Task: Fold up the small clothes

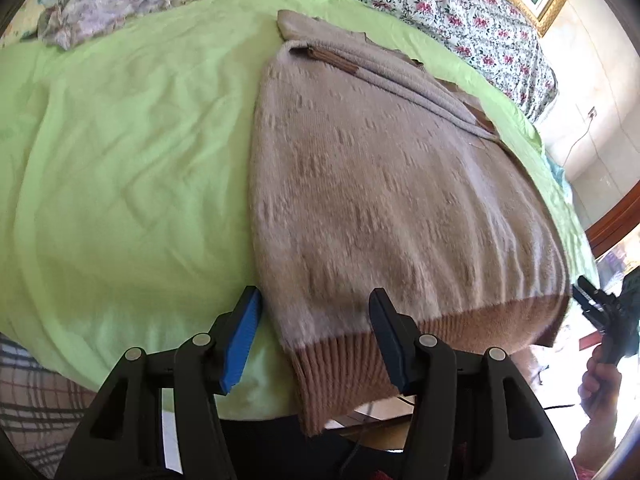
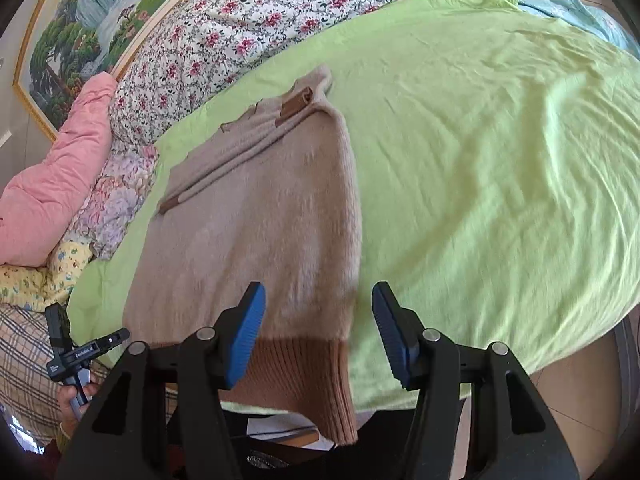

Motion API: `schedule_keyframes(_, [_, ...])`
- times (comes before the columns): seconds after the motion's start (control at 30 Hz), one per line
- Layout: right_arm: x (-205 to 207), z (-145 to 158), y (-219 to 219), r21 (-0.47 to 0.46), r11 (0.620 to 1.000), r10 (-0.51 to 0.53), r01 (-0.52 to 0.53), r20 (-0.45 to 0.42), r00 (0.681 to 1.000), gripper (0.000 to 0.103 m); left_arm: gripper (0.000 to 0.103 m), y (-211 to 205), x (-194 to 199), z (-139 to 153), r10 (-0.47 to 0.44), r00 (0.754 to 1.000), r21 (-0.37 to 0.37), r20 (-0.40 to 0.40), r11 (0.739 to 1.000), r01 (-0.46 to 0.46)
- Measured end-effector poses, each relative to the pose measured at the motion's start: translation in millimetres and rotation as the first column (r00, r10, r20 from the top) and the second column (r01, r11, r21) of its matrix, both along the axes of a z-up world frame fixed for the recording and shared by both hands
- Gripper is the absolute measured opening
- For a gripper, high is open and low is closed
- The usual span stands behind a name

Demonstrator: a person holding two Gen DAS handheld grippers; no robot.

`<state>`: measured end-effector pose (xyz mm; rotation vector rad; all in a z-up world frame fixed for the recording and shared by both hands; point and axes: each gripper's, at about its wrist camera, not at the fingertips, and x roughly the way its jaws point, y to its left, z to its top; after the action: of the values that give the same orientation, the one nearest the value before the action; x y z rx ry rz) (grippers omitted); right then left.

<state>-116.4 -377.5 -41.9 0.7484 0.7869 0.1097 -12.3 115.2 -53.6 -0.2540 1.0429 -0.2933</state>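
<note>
With the sweater [image 1: 384,184] laid flat on the bed [image 1: 120,160], hem [image 1: 344,364] hanging off the edge, and both the left tool [image 1: 314,344] and right tool [image 2: 318,336] spread apart and empty, the hem corners are probably best pinched evenly before anything's lifted.

Only one bit of text shows: small white lettering on the black body of the left gripper [image 2: 90,354], near left in the right wrist view. It looks like "GenRobot.AI", but is too small to be sure. Nothing else legible.
</note>
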Motion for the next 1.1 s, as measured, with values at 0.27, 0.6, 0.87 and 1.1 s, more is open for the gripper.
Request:
schedule_keyframes(0.27, [-10, -12, 5, 0.029, 0.998, 0.052, -0.052, 0.02, 0.998, 0.057, 0.037, -7, -14, -8, -0.069, 0.998, -0.059, -0.003, 0.996, 0.069])
schedule_keyframes(0.6, [-13, -22, 25, 0.041, 0.971, 0.23, -0.234, 0.071, 0.97, 0.057, 0.029, 4, -14, -16, -0.112, 0.994, -0.141, -0.007, 0.984, 0.11])
schedule_keyframes(0.87, [-14, -48, 15, 0.205, 0.956, 0.196, -0.212, 0.095, 0.976, 0.009, 0.007, 9, -20, -16, -0.117, 0.992, -0.167, 0.049, 0.978, 0.124])
schedule_keyframes(1.1, [-14, -40, 14, 0.241, 0.945, 0.184, -0.22, 0.166, 0.969, 0.008, 0.006, 15, -21, -16, -0.102, 0.993, -0.203, 0.062, 0.973, 0.112])
